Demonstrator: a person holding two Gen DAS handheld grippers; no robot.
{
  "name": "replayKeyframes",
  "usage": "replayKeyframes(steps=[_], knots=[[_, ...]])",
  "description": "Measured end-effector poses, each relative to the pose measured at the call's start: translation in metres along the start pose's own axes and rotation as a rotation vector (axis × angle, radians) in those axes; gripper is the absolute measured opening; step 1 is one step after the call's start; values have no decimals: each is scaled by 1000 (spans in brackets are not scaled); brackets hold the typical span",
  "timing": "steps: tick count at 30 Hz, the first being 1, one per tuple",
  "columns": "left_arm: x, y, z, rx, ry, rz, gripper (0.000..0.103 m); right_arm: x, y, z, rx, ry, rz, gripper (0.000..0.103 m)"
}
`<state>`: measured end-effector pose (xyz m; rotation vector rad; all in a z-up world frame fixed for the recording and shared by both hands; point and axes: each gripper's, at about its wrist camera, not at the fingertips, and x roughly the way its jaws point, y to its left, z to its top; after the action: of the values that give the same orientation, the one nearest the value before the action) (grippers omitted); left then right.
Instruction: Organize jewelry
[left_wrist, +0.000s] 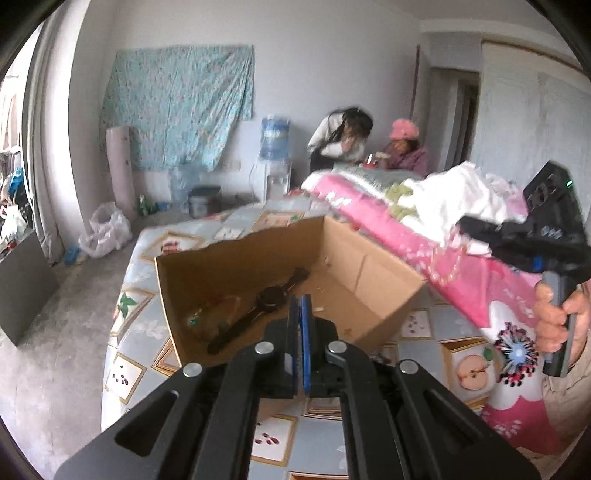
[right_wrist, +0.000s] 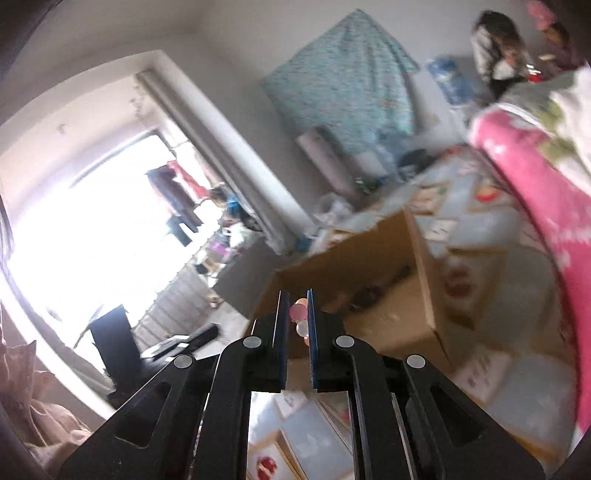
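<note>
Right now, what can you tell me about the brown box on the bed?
The cardboard box is plain brown, open at the top, with a torn, uneven back edge. It sits on the patterned bed cover, close beside a pink blanket. Inside lies a dark wristwatch stretched flat across the bottom, next to some small, blurry pieces. Light crumbs dot its floor. Neither gripper touches it.

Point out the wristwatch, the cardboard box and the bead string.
wristwatch (left_wrist: 271, 297), left wrist view, dark dial.
cardboard box (left_wrist: 236, 254), left wrist view, inner back wall.
bead string (right_wrist: 296, 311), right wrist view, pink bead between the tongs.
</note>
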<state>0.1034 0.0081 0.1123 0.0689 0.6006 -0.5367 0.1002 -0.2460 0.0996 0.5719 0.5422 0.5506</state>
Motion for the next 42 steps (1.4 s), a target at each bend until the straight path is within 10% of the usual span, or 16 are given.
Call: replayKeyframes(steps=[20,28,42], knots=[[112,38,-12,-77,319,150,8,69,-37,2,70,182,16,7],[111,27,-4,-48,315,193,48,73,-37,4,66,197,15,8],[93,25,1,-90,293,281,78,84,-31,9,88,290,-32,8]])
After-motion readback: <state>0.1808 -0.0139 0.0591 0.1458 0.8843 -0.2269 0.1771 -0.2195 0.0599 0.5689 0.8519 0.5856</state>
